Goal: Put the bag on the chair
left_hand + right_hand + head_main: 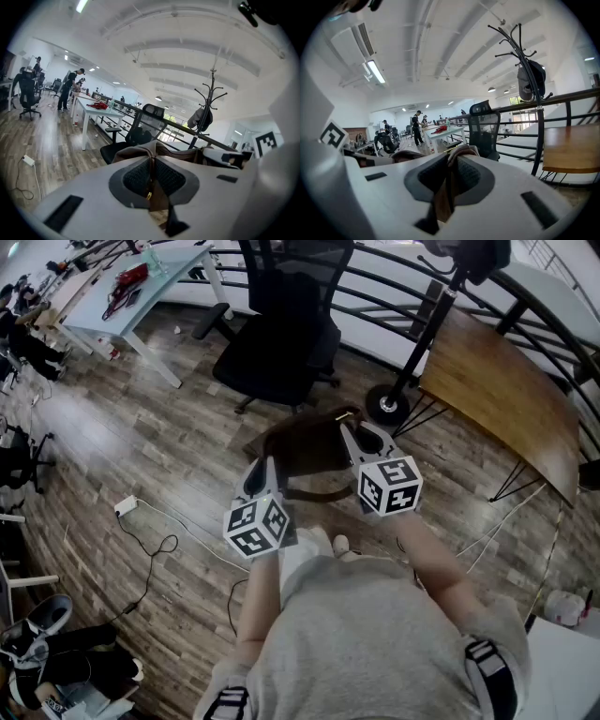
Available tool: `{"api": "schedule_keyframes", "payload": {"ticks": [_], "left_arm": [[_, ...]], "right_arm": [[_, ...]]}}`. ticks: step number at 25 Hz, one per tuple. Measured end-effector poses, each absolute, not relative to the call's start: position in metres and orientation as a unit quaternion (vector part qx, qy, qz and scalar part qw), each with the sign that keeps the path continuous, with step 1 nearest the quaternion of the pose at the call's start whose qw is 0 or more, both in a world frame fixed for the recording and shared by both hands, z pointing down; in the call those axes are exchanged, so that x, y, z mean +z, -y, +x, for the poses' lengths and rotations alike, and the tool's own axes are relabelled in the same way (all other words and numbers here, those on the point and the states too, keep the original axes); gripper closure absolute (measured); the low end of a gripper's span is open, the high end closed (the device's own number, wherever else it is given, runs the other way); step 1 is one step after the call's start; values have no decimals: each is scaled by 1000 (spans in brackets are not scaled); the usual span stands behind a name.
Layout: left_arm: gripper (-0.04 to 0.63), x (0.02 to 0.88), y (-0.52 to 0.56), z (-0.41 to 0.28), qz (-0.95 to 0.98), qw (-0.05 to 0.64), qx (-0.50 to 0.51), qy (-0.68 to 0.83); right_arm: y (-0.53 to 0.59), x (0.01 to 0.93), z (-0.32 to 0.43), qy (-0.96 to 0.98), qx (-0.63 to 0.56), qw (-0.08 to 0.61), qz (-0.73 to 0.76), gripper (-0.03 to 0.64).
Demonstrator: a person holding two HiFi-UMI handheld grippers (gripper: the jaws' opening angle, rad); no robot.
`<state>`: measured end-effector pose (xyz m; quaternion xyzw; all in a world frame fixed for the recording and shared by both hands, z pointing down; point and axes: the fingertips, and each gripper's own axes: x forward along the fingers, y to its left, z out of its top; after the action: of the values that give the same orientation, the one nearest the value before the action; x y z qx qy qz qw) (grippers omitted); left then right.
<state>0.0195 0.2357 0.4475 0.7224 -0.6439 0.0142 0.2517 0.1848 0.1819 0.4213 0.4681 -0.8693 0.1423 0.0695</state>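
With left gripper [265, 471] and right gripper [360, 442] clamped on the bag [305, 452] (2 sides), carry it level onto the chair [270, 360].

Wooden plank floor [112, 446], black office chair [277, 343] standing beyond the fingers [253, 484], round coat stand base [387, 404] to their right, white adapter [126, 506] with cable [155, 545] to their left

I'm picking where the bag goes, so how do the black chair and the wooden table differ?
The chair is black with a tall back; the table is a flat brown wood top on thin legs. The chair stands straight ahead of the bag; the table lies off to the right. Both stand on the wood floor.
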Motion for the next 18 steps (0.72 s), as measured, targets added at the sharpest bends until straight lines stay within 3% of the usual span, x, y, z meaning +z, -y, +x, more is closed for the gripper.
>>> {"api": "schedule_keyframes", "payload": {"ticks": [9, 18], "left_arm": [[563, 431, -306, 30, 730, 244, 22, 639], [563, 428, -308, 22, 725, 236, 17, 647]], "right_arm": [[-261, 418, 199, 868, 143, 63, 472, 583], [-262, 416, 191, 871, 149, 58, 464, 583]]}}
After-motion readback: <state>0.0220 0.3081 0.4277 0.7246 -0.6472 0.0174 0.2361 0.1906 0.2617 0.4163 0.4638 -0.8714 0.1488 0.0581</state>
